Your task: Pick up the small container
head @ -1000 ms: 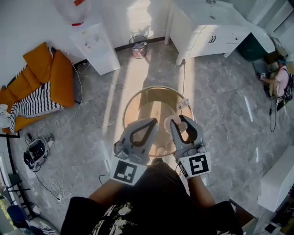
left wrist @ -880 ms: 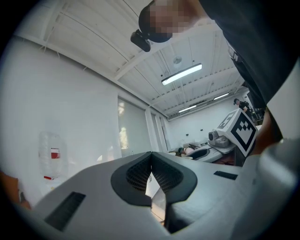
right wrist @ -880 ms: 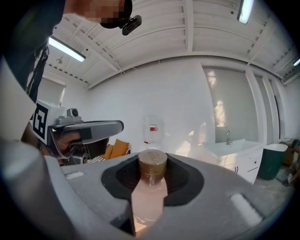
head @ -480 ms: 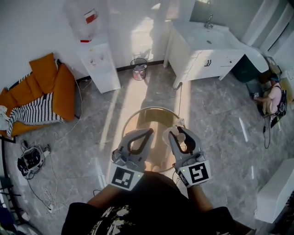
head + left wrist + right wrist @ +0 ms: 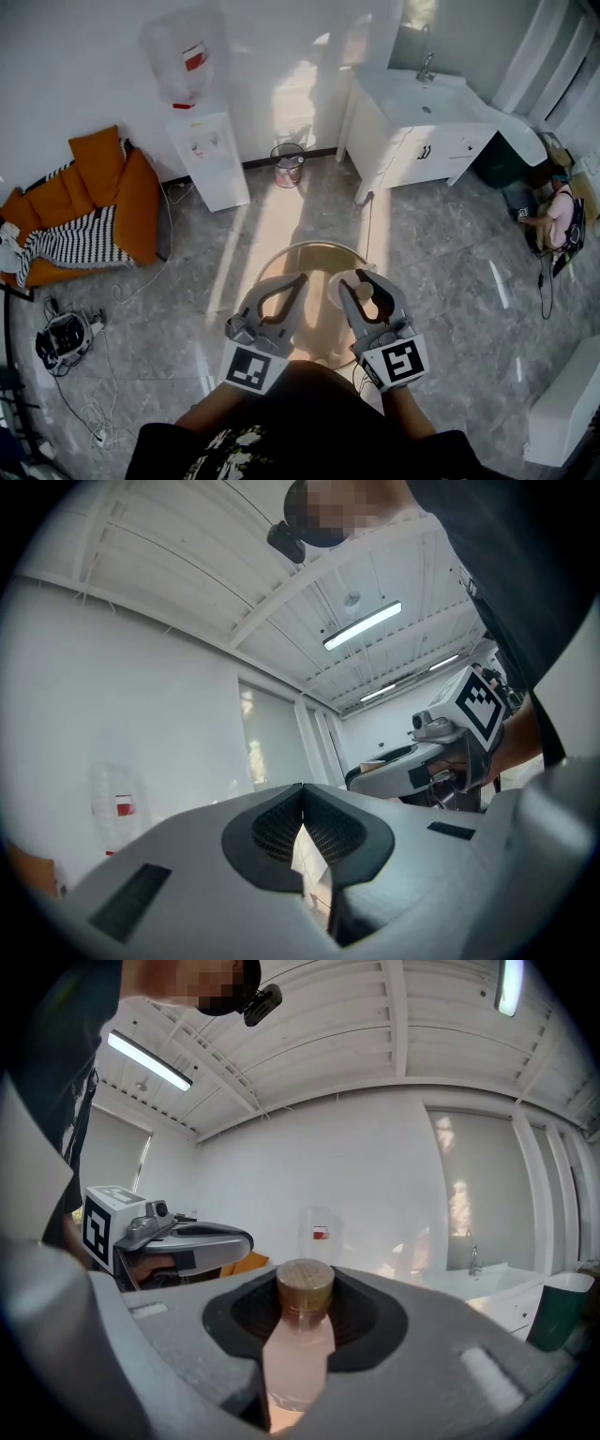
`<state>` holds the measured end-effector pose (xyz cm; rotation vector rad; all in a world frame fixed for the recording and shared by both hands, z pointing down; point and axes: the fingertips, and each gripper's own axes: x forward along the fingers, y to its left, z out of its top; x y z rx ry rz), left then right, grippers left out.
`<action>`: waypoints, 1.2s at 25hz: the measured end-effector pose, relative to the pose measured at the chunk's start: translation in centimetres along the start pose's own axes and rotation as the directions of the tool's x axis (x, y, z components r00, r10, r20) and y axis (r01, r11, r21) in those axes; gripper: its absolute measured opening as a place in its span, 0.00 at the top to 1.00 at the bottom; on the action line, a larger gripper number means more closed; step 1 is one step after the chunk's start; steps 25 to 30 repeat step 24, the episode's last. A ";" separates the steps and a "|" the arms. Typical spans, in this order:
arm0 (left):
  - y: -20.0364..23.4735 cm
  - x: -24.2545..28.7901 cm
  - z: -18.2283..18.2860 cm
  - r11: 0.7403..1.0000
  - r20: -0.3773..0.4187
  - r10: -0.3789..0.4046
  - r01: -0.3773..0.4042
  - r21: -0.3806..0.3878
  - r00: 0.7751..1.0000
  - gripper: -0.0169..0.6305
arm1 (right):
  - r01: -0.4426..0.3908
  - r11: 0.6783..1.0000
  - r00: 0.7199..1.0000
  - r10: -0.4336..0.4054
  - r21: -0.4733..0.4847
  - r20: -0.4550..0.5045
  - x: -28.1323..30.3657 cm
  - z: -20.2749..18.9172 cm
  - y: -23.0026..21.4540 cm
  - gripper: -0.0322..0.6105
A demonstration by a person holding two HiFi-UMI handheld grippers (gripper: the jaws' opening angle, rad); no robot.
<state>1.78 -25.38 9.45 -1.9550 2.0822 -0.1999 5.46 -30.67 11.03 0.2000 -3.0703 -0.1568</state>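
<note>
Right tool (image 5: 361, 277) pinching the small container (image 5: 300, 1344)
Its brown cap (image 5: 305, 1285) stands between the jaws; left tool (image 5: 299, 277) is pressed together.

Indoor living space with mixed household fittings, laid out as one open room. Floor (image 5: 441, 272): grey marble-pattern tile. Walls: plain white. Identifying fixtures: a white water dispenser (image 5: 208, 155) against the wall, a white sink cabinet (image 5: 412, 141) with a faucet (image 5: 426, 66), a small waste bin (image 5: 288, 164) between them, orange cushions (image 5: 103, 192) with a striped blanket (image 5: 70, 246), and a round glass tabletop (image 5: 314, 246). Loose cables (image 5: 94, 403) lie on the floor. The ceiling is white-panelled with a strip light (image 5: 363, 625).
</note>
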 end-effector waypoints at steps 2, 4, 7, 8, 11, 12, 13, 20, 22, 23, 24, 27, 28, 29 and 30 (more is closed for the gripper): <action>-0.2 -0.1 0.0 1.000 0.001 -0.002 0.001 0.009 1.000 0.95 | -0.010 1.000 1.000 0.010 -0.002 0.000 0.0 0.0 0.4 0.77; -0.3 -0.3 0.1 1.000 0.007 -0.003 0.003 0.017 1.000 0.95 | -0.014 1.000 1.000 0.014 -0.004 0.000 0.0 0.0 0.8 0.77; 0.2 -0.2 0.3 1.000 0.011 -0.005 0.004 0.024 1.000 0.95 | -0.012 1.000 1.000 0.012 -0.009 0.006 0.3 0.3 0.7 0.77; 0.3 -0.2 0.3 1.000 0.008 -0.004 0.004 0.026 1.000 0.95 | -0.011 1.000 1.000 0.011 -0.013 0.012 0.4 0.3 0.6 0.77; 0.3 -0.1 0.5 0.999 0.010 -0.001 0.001 0.033 1.000 0.95 | -0.009 1.000 1.000 0.009 -0.017 0.015 0.2 0.5 0.4 0.77; 0.2 -0.1 0.6 0.999 0.011 0.000 -0.001 0.032 1.000 0.95 | -0.008 1.000 1.000 0.008 -0.017 0.013 0.0 0.5 0.4 0.77; 0.1 -0.2 0.6 1.000 0.011 0.002 -0.002 0.031 1.000 0.95 | -0.007 1.000 1.000 0.007 -0.019 0.012 -0.1 0.5 0.5 0.77; 0.3 -0.7 0.7 0.999 0.013 0.006 -0.006 0.032 1.000 0.95 | -0.014 1.000 1.000 0.014 -0.026 0.014 -0.2 0.9 1.3 0.77; 0.3 -0.6 0.9 1.000 0.013 0.008 -0.008 0.028 1.000 0.95 | -0.012 1.000 1.000 0.012 -0.025 0.016 -0.2 1.1 1.2 0.77; 0.4 -0.6 1.0 1.000 0.012 0.009 -0.009 0.025 1.000 0.95 | -0.011 1.000 1.000 0.011 -0.025 0.016 -0.2 1.2 1.1 0.77; 0.4 -0.5 1.1 1.000 0.011 0.010 -0.010 0.023 1.000 0.95 | -0.010 1.000 1.000 0.010 -0.025 0.017 -0.3 1.3 1.1 0.77; 0.4 -0.5 1.1 1.000 0.011 0.010 -0.010 0.023 1.000 0.95 | -0.010 1.000 1.000 0.010 -0.025 0.017 -0.3 1.3 1.1 0.77; 0.4 -0.5 1.1 1.000 0.011 0.010 -0.010 0.023 1.000 0.95 | -0.010 1.000 1.000 0.010 -0.025 0.017 -0.3 1.3 1.1 0.77; 0.4 -0.5 1.1 1.000 0.011 0.010 -0.010 0.023 1.000 0.95 | -0.010 1.000 1.000 0.010 -0.025 0.017 -0.3 1.3 1.1 0.77; 0.4 -0.5 1.1 1.000 0.011 0.010 -0.010 0.023 1.000 0.95 | -0.010 1.000 1.000 0.010 -0.025 0.017 -0.3 1.3 1.1 0.77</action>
